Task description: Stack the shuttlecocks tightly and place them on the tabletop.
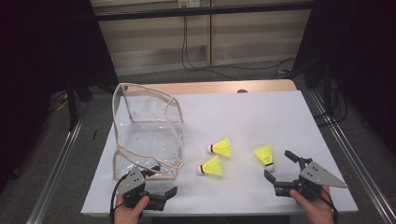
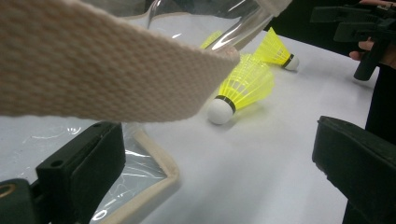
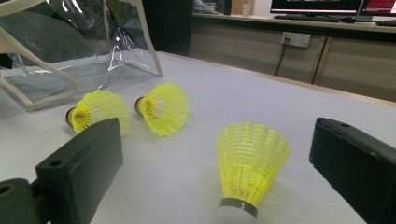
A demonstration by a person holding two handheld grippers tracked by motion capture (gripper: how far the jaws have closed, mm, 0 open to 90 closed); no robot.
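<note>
— Three yellow shuttlecocks lie on the tabletop. From the high view, the nearest shuttlecock (image 1: 265,155) sits just ahead of my right hand-held gripper (image 1: 279,166), jaws spread, holding nothing.

— And your left?

— My left hand-held gripper (image 1: 161,183) is spread too, at the clear bag (image 1: 147,135), near its corner. Its own view shows the woven strap (image 2: 107,74) just above the jaws.

— Where to grip?

— In the right gripper view the shuttlecock (image 3: 250,163) lies between my open jaws. Feather-light, skirt easily crushed, I'd judge; pinch at the cork base, gently.
</note>
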